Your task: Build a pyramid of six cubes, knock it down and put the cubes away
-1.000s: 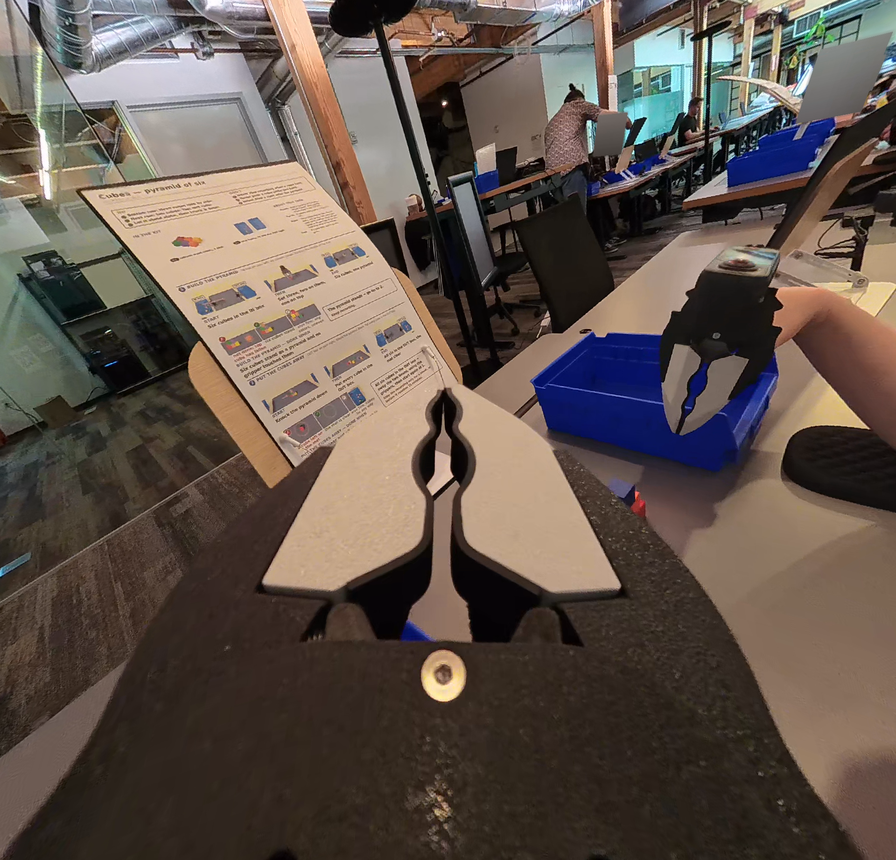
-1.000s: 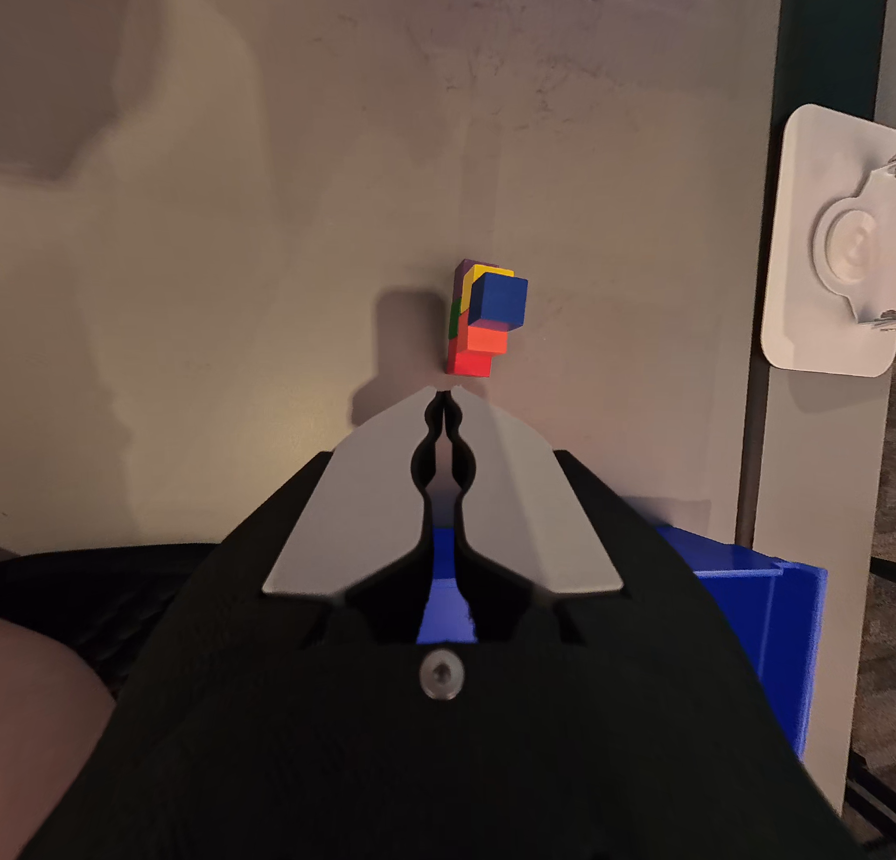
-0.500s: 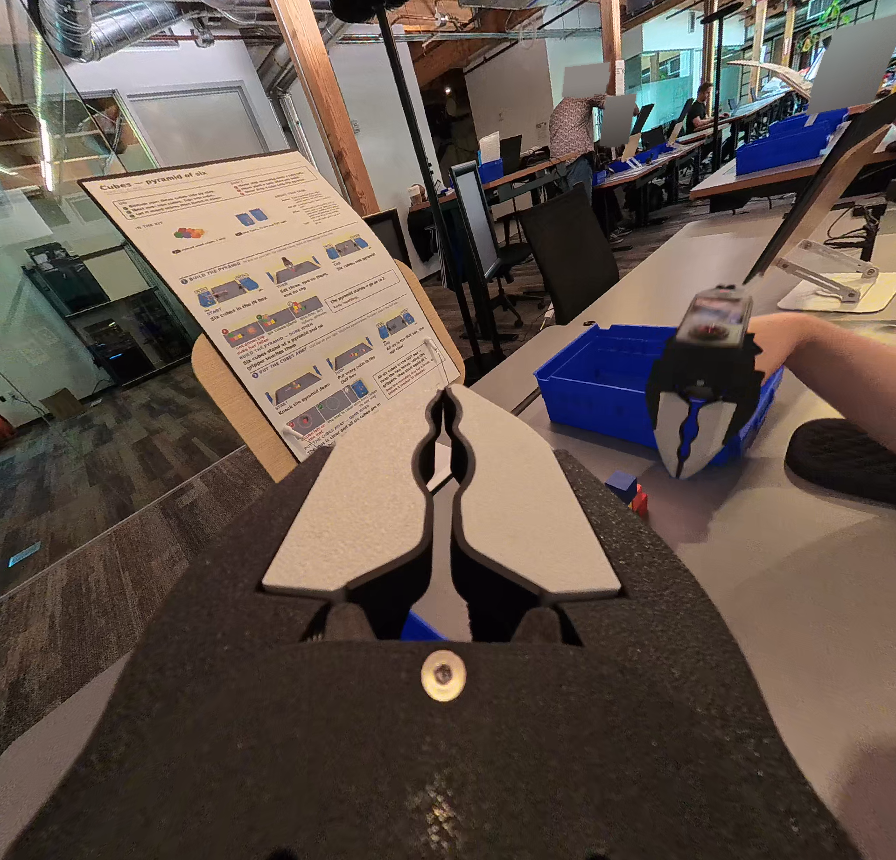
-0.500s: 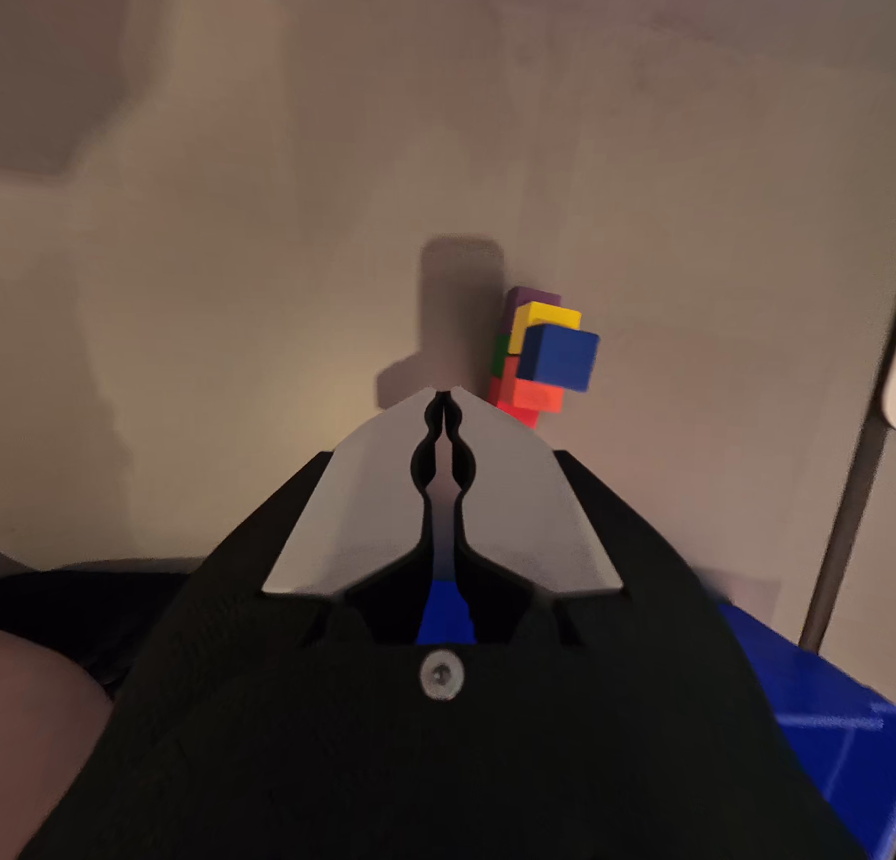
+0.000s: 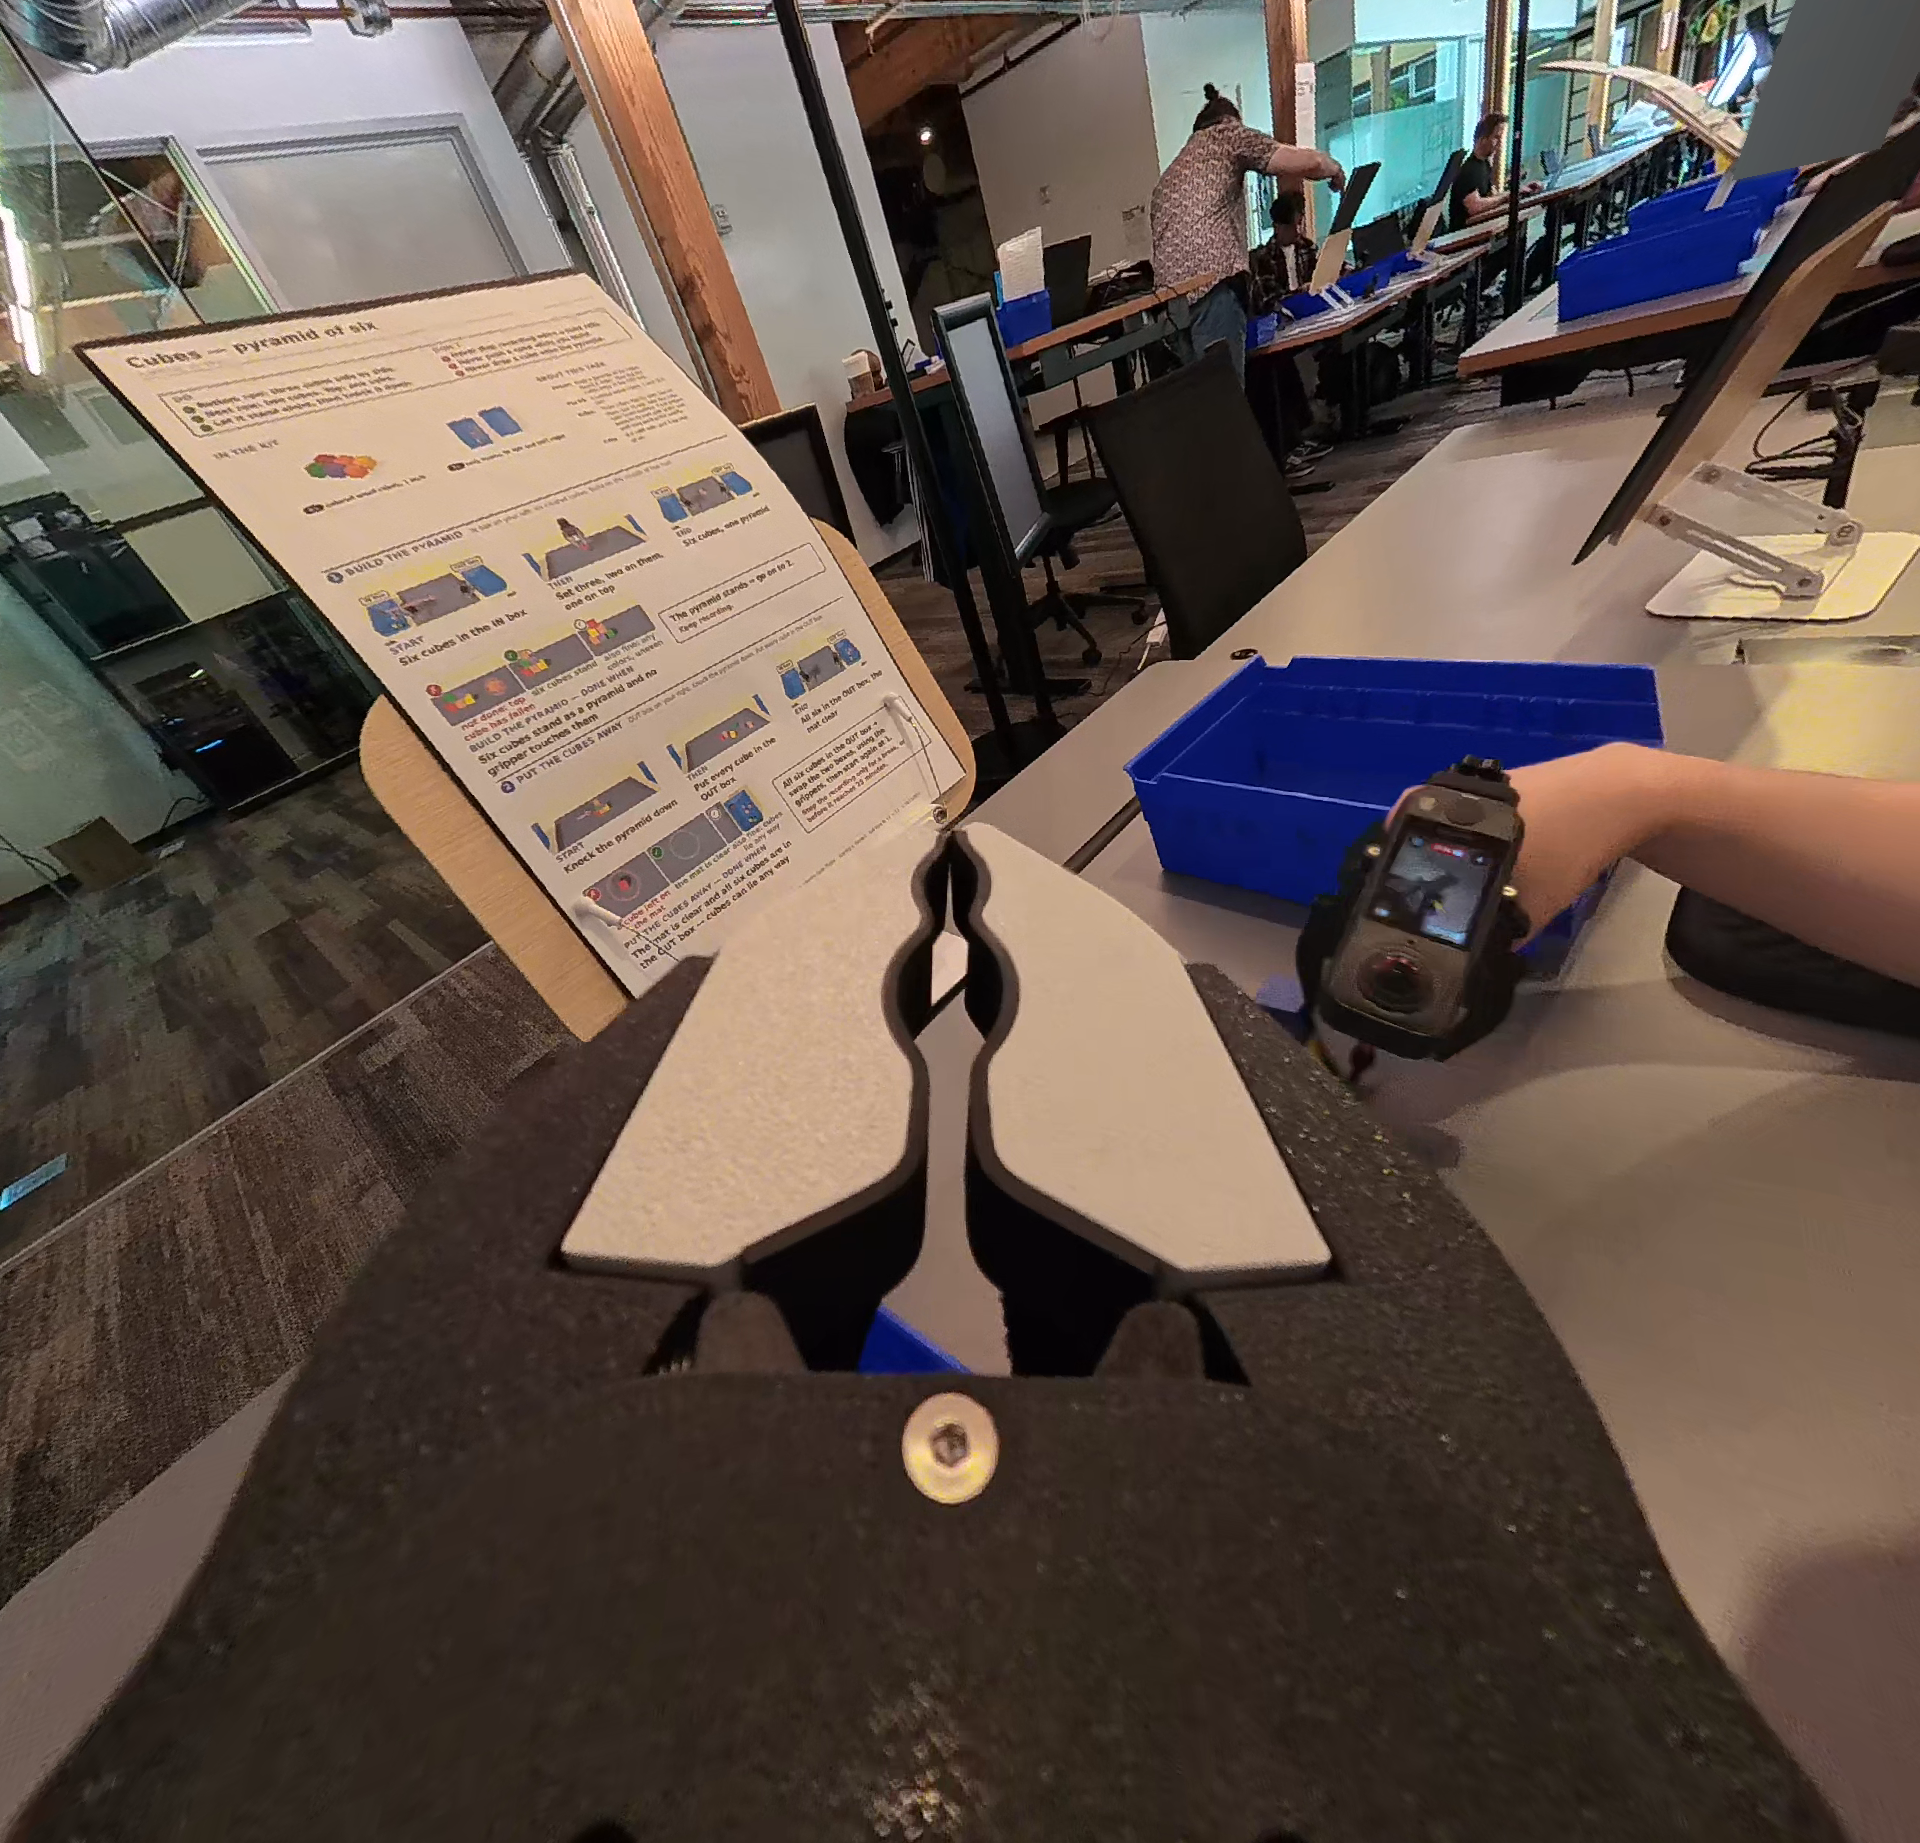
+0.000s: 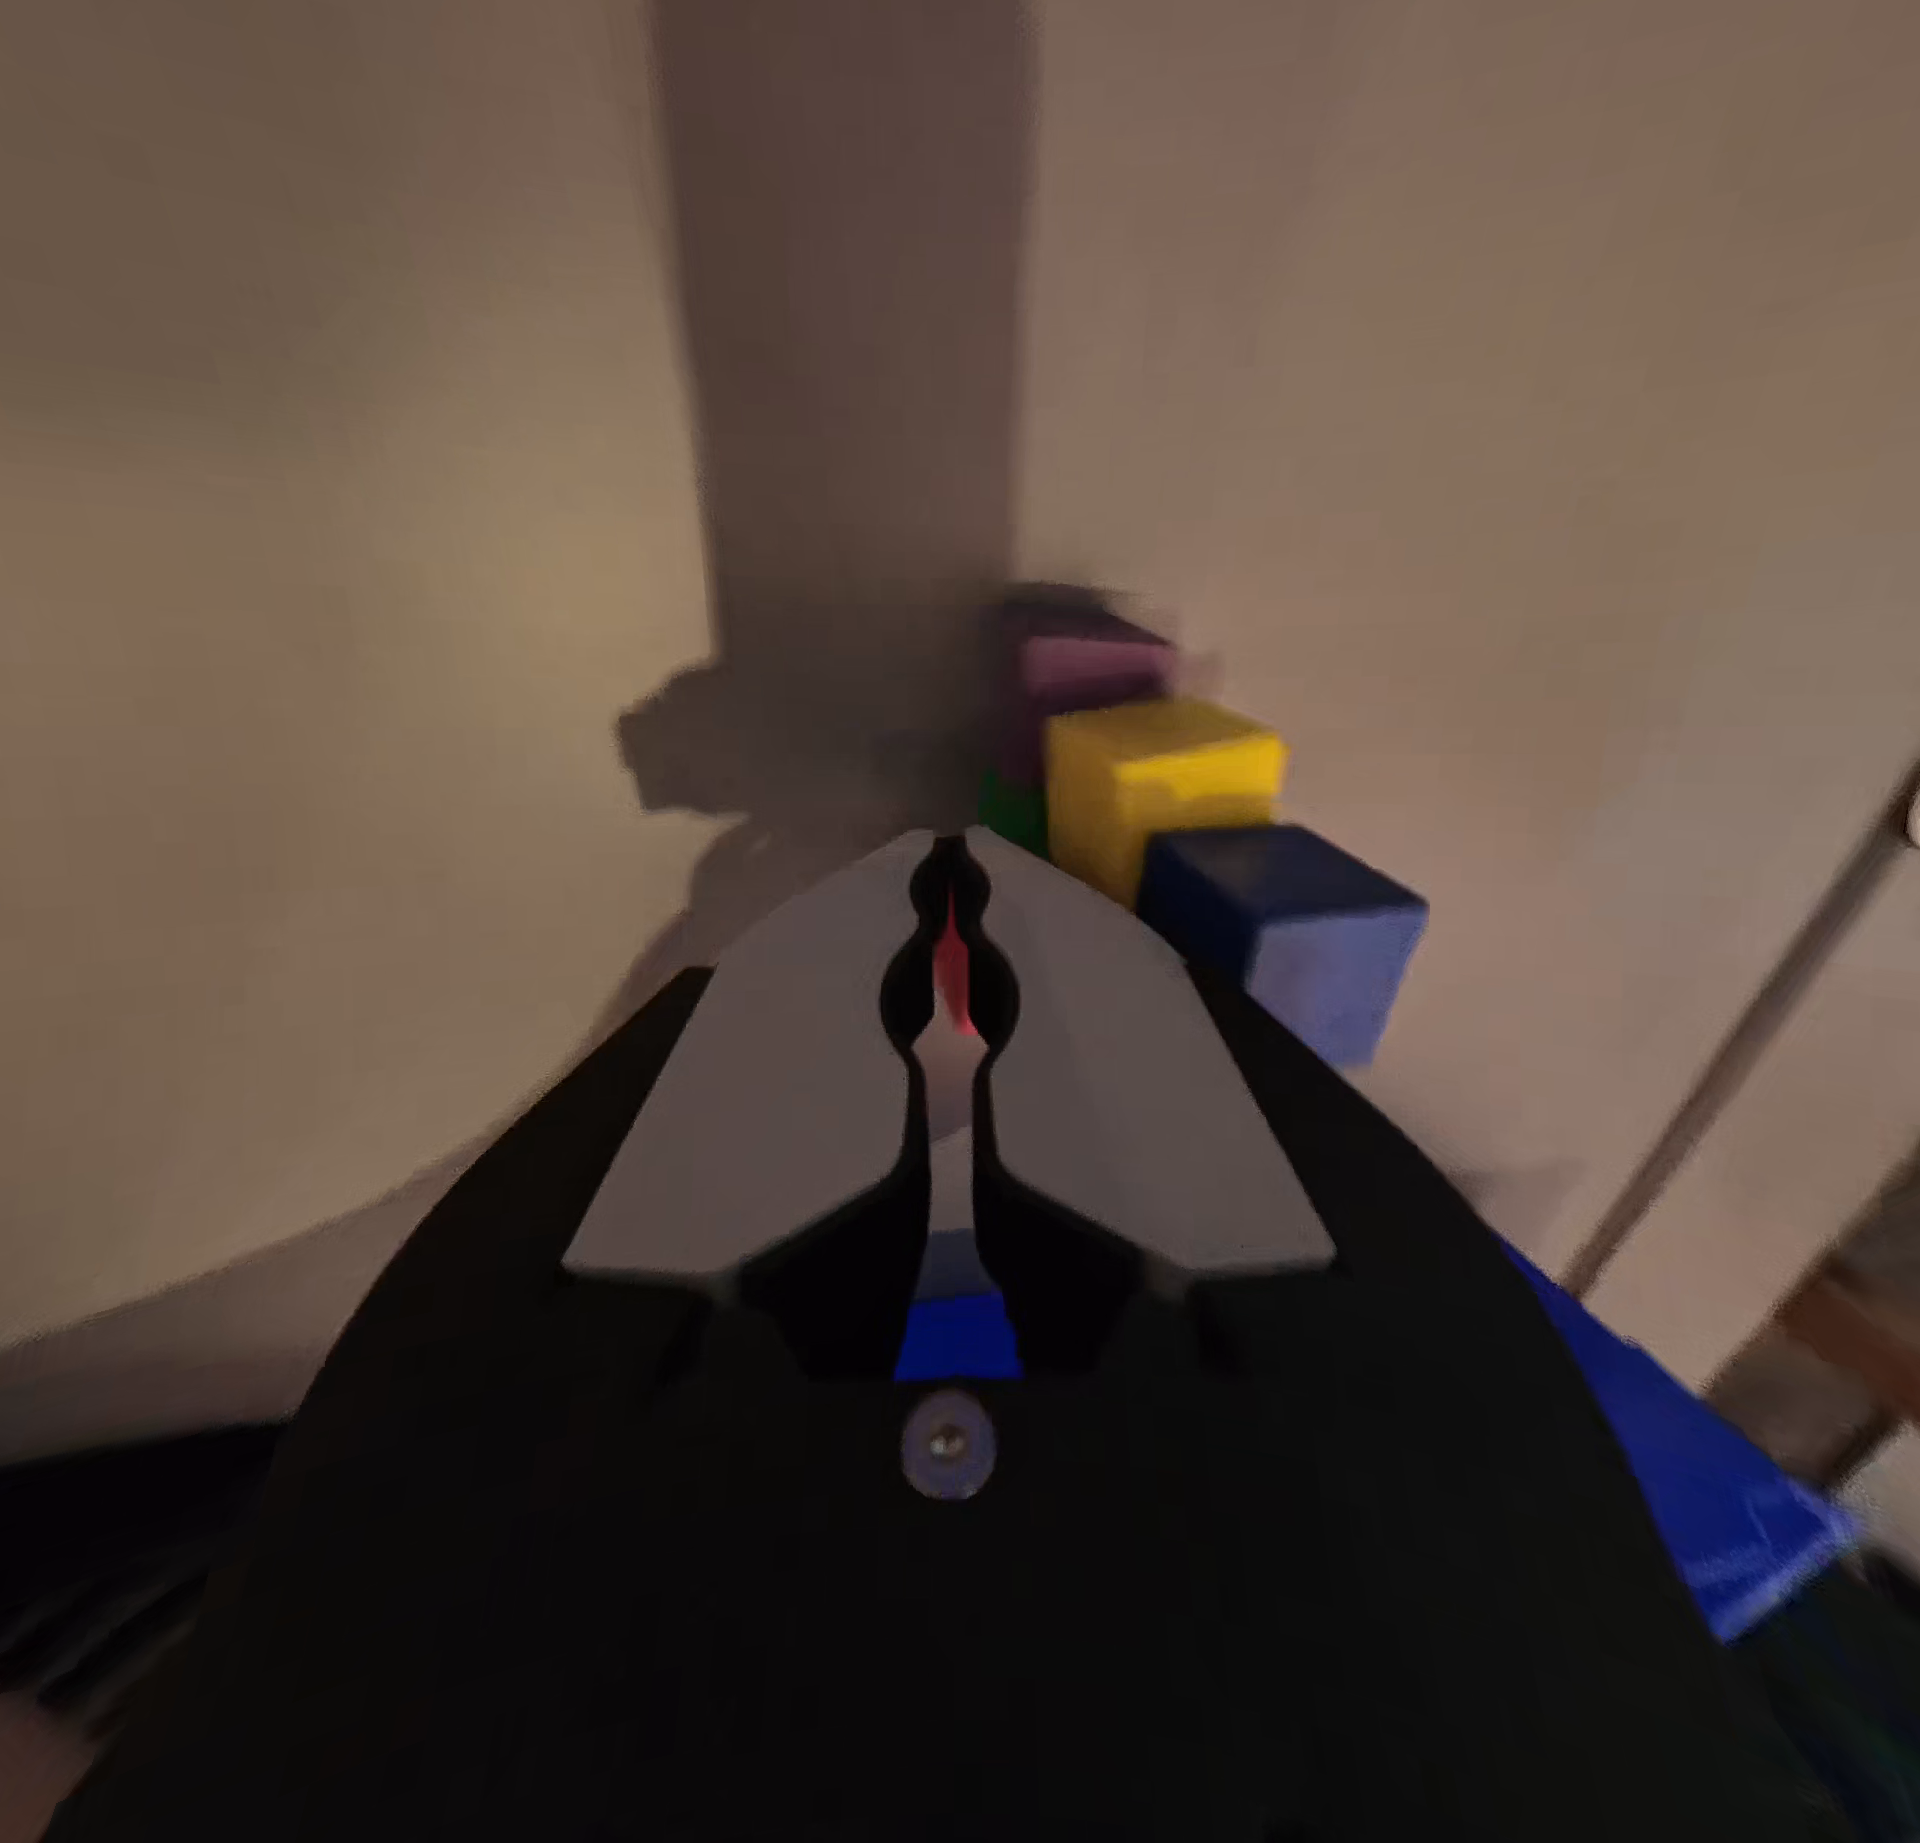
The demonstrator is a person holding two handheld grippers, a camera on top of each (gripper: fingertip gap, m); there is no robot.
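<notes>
closing on the pyramid [image 6: 1164,817], stacked on the tabletop [image 6: 364,546] at 1 o'clock of the right tool [image 6: 948,837]; jaws closed, empty. knock-down step judged; next: sideways shove rightward. left tool [image 5: 951,837] closed, idle.

The cubes were purple [image 6: 1086,663], yellow [image 6: 1164,785], dark blue [image 6: 1283,920] and green [image 6: 1006,814]. The bin [image 5: 1392,744] was bright blue. The table [image 5: 1683,1222] was grey, the floor carpet [image 5: 208,1014] patchy grey.
</notes>
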